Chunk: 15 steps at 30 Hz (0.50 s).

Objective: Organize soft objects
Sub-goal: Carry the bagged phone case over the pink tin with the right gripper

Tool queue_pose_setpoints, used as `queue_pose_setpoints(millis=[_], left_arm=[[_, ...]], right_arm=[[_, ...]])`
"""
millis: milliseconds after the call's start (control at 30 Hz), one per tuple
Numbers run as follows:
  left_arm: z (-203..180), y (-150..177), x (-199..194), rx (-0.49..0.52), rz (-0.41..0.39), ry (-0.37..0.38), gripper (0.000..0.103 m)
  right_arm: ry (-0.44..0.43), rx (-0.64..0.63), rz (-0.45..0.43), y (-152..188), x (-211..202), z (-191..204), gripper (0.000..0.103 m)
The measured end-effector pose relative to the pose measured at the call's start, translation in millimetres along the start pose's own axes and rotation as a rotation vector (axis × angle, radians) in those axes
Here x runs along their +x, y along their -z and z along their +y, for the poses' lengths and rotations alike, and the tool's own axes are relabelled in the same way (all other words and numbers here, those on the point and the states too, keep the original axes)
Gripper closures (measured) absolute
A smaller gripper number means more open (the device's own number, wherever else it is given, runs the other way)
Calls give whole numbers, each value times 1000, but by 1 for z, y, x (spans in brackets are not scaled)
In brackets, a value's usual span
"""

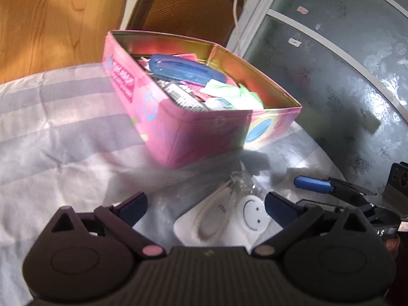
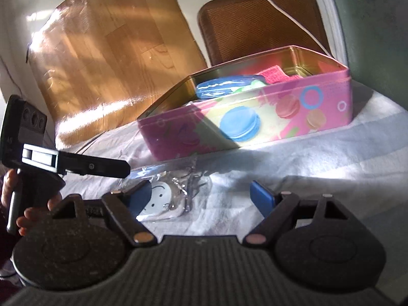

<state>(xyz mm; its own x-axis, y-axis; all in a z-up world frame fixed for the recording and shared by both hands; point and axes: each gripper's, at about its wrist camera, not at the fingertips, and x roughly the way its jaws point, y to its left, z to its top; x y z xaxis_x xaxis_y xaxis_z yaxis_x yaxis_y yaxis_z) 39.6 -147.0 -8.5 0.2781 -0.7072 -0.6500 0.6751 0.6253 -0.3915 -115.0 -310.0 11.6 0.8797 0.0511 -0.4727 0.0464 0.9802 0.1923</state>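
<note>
Pink tin sits on a pale striped quilt, lid off, sunlight across one end. Macaron pattern on its side wall in the right wrist view. Inside: a blue oval case on top, pink cloth toward the far end, a green-and-white soft item, some dark printed packets; contents crowded, hard to sort further.

Just in front of the tin, on the quilt, lies a clear plastic pouch holding a white smiley-face disc and a pale oval loop; some crinkled clear wrap and metal ring bits at its top end.

Left gripper: fingers spread wide, nothing between them, poised low over the pouch, which shows in the gap. Blue pads visible on both tips.

Right gripper: also spread wide and empty, aimed at the tin's long side, the pouch near its left finger. From the left wrist view its blue tip shows at the far right, near the pouch edge.

Wooden board and brown woven panel stand behind the tin
</note>
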Motion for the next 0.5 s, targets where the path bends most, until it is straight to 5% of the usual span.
queue_pose_setpoints(millis=[267, 333, 500], left_arm=[[13, 13, -10, -174, -2, 34, 1], [3, 14, -2, -128, -22, 26, 5], [-7, 14, -4, -113, -44, 1, 6]], right_arm=[[-40, -87, 72, -7, 49, 12, 19], [-73, -139, 95, -7, 52, 22, 45], [-43, -112, 39, -4, 42, 28, 65]])
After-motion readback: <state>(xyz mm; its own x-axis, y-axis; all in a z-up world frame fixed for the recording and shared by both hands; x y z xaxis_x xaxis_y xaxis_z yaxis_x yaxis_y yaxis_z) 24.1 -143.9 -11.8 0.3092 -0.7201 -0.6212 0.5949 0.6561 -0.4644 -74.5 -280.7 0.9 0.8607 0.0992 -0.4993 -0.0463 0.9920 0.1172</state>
